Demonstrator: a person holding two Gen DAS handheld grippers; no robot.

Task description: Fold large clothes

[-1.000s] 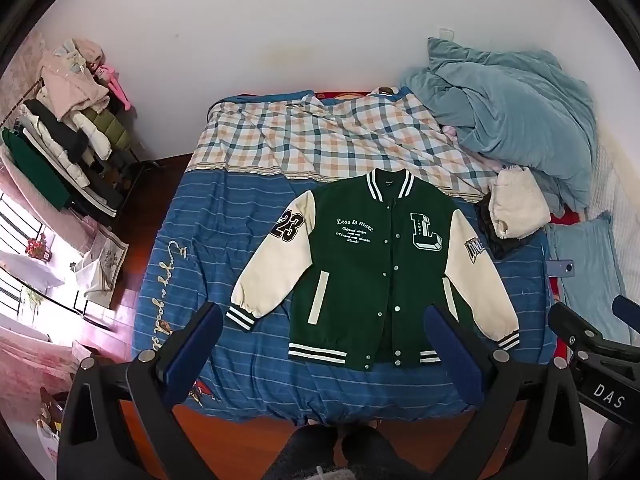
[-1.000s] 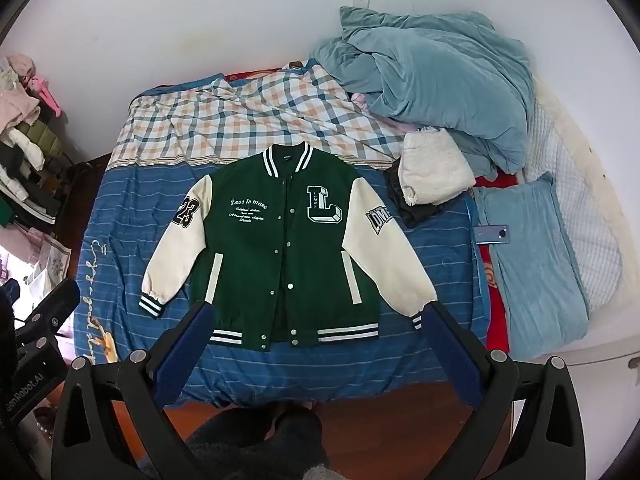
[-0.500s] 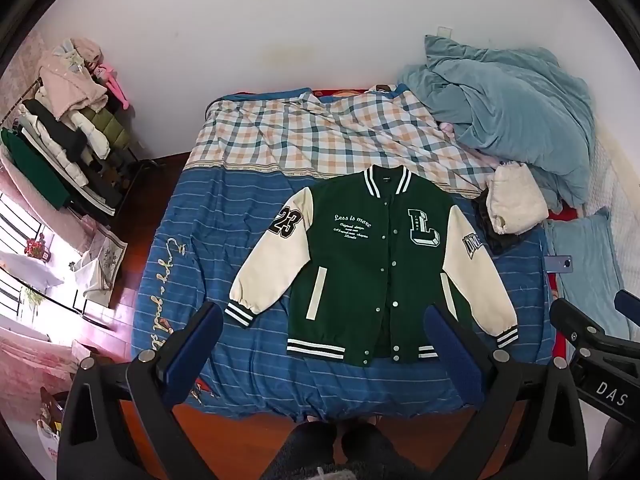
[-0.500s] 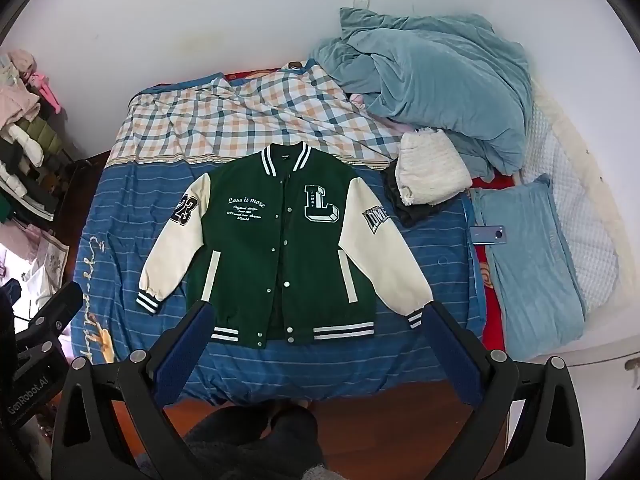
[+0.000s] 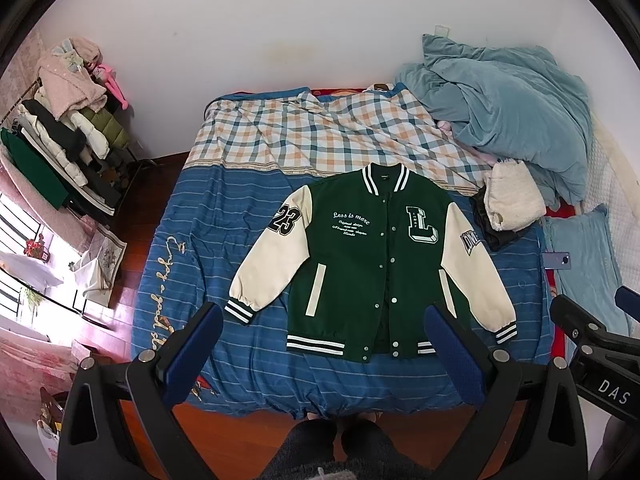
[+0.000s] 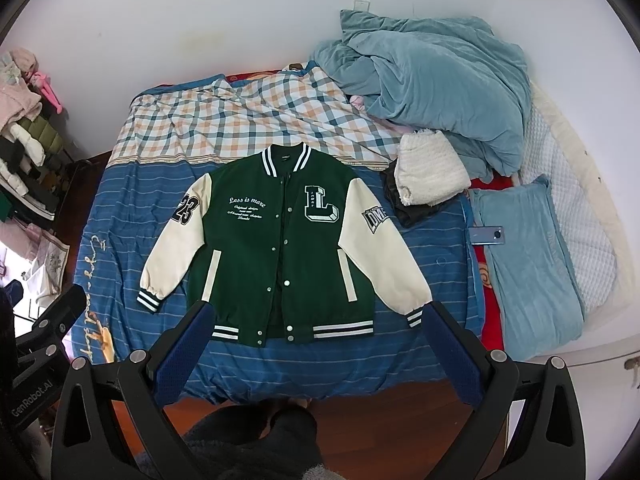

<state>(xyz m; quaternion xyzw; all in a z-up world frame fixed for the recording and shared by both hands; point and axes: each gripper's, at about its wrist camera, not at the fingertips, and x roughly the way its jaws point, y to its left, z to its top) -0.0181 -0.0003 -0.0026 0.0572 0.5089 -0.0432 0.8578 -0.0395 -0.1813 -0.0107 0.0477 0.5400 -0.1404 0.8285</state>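
A green varsity jacket (image 5: 372, 264) with cream sleeves lies flat, face up and buttoned, on the blue striped bedcover; it also shows in the right wrist view (image 6: 280, 252). Both sleeves angle outward and down. My left gripper (image 5: 328, 344) is open and empty, held high above the bed's near edge below the jacket's hem. My right gripper (image 6: 316, 340) is open and empty, likewise above the hem. Each gripper's side shows in the other's view.
A plaid quilt (image 5: 328, 136) covers the bed's far part. A teal blanket heap (image 5: 508, 108), a folded cream towel (image 5: 512, 200) on dark clothing, a phone (image 6: 486, 235) and a blue pillow (image 6: 528, 256) lie to the right. A clothes rack (image 5: 60, 140) stands on the left.
Both grippers have drifted slightly; the jacket sits a little lower and more centred in the left view. The jacket itself has not moved.
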